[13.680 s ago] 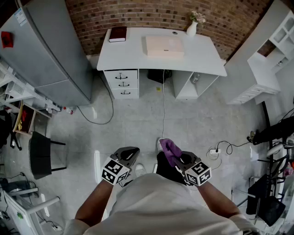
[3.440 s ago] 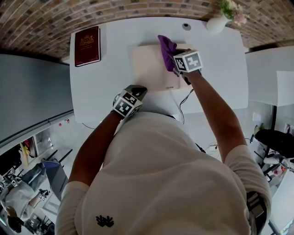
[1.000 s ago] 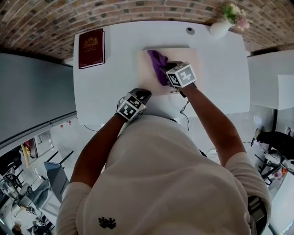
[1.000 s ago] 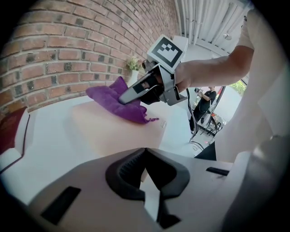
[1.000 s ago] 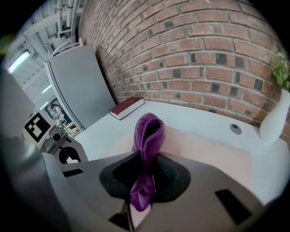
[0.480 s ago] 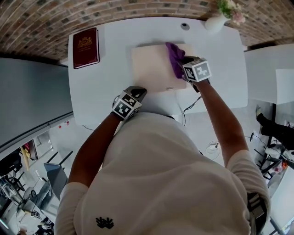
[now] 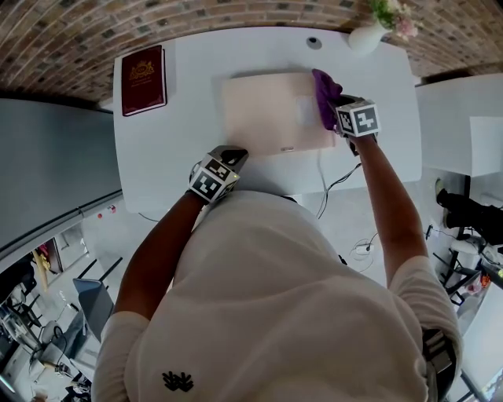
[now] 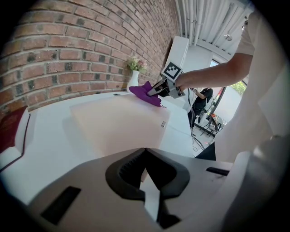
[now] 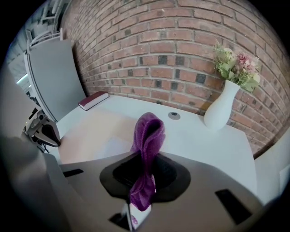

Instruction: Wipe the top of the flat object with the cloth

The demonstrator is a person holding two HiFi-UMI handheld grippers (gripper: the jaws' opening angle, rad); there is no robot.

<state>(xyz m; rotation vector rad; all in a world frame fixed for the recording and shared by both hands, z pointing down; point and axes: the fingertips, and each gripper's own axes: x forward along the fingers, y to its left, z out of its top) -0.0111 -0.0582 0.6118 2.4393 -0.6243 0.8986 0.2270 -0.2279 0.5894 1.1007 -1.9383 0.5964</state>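
Shows a red-brick wall (image 7: 236, 16) behind a white desk (image 7: 169, 145). Holds a maroon book (image 7: 142, 69) at the far-left corner, a white vase (image 7: 363, 38) of flowers far right. Sits between a grey cabinet (image 7: 55, 165) and white shelving (image 7: 464, 126), over pale floor (image 7: 118, 235).

- A home-office or study room is suggested by a white desk (image 7: 181, 118) set against a brick wall (image 7: 78, 31)
- A maroon book (image 7: 143, 69) is seen at the tabletop's far left corner, and a white vase (image 7: 363, 38) of flowers at its far right corner
- A grey cabinet (image 7: 47, 165) and white shelving (image 7: 460, 118) are seen beside the desk, with a cable (image 7: 328, 184) hanging below it
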